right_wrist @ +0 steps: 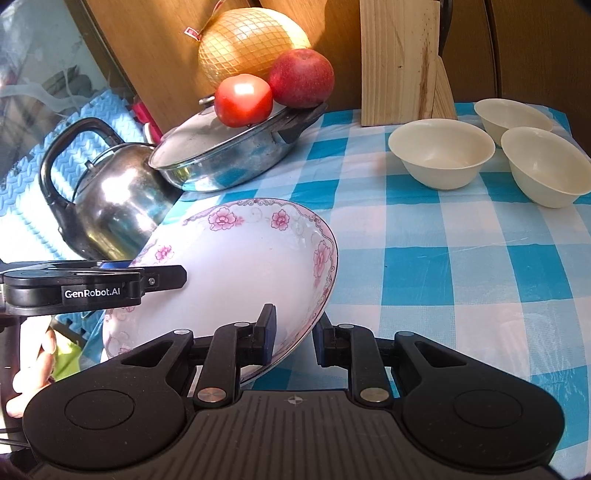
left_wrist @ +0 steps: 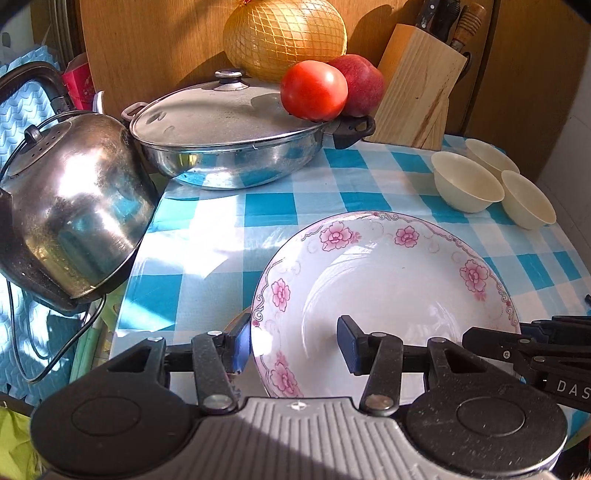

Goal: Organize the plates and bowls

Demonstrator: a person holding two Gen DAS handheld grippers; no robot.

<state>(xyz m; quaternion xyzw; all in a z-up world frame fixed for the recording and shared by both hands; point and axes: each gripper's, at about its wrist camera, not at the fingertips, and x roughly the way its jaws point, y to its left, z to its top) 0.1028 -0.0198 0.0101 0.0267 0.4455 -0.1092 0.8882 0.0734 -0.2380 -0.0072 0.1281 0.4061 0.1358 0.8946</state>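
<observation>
A white plate with pink flowers (left_wrist: 388, 280) is tilted above the blue checked tablecloth (left_wrist: 221, 221). My left gripper (left_wrist: 295, 347) straddles its left rim, one pad outside and one inside, with a visible gap. My right gripper (right_wrist: 293, 339) straddles the plate's (right_wrist: 240, 266) right rim, pads close around it. The left gripper (right_wrist: 92, 284) shows in the right wrist view. Three cream bowls (left_wrist: 465, 181) (right_wrist: 441, 157) stand upright at the back right.
A steel kettle (left_wrist: 74, 206) stands at the left, a lidded pan (left_wrist: 229, 140) behind with a tomato (left_wrist: 314, 90) and an apple (left_wrist: 360, 83) on it. A netted pomelo (left_wrist: 284, 33) and a knife block (left_wrist: 417, 88) stand at the back.
</observation>
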